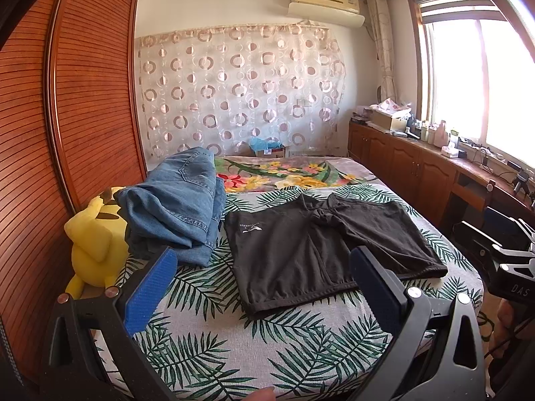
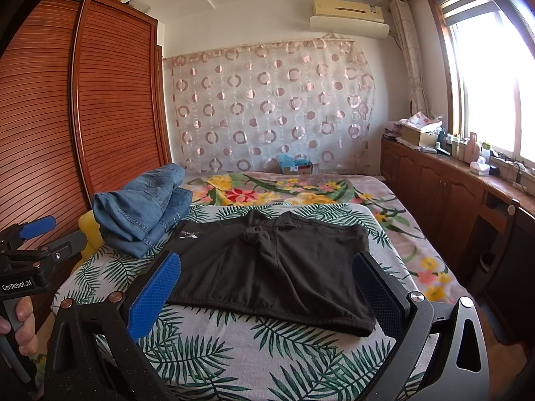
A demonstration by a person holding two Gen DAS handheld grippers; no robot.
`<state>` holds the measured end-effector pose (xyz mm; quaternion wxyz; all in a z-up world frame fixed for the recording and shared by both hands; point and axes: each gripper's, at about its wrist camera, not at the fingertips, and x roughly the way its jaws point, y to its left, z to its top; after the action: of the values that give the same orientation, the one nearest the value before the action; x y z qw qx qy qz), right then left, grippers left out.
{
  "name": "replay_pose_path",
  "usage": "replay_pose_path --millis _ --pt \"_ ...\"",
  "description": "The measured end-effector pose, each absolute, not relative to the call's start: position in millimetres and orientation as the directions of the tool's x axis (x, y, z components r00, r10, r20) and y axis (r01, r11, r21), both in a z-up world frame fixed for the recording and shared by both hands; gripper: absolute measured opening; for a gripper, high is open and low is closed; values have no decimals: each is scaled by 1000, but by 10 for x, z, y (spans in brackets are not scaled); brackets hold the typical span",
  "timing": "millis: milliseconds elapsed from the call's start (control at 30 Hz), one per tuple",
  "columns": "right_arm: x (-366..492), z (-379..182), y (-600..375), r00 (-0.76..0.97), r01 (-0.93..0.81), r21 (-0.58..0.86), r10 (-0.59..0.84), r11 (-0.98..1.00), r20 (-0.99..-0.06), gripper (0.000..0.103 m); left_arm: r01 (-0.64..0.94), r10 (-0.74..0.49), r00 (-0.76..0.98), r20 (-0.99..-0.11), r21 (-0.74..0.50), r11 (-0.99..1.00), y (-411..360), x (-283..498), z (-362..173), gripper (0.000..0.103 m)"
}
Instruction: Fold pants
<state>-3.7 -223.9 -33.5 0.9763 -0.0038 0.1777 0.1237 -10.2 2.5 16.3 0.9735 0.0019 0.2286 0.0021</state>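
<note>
Two wrist fisheyes, both looking down the bed (image 1: 301, 351) from its foot toward the far curtain (image 1: 240, 90), held above the leaf-print cover. Left cam sits further left, close to the wardrobe (image 1: 83, 100); right gripper (image 1: 521, 250) shows at its right edge. Right cam sits further right; left gripper (image 2: 33, 234) shows at its left edge. Shared: black shorts (image 1: 317, 250) near centre, jeans (image 1: 177, 200) at left, curtain, AC unit (image 1: 326, 3), window (image 1: 468, 77) & cabinets at right. Each cam's own fingers frame the bottom
</note>
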Motion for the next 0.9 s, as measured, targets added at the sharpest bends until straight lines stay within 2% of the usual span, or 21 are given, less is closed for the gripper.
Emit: replay_pose_path --millis 733,900 --pt "28 -420 -2270 891 -235 42 232 971 -390 102 5 -7 860 -510 -5 1000 76 64 -205 103" --pt "69 -452 -2300 885 -226 40 223 973 -409 98 12 -15 846 -534 -9 1000 104 134 -341 103"
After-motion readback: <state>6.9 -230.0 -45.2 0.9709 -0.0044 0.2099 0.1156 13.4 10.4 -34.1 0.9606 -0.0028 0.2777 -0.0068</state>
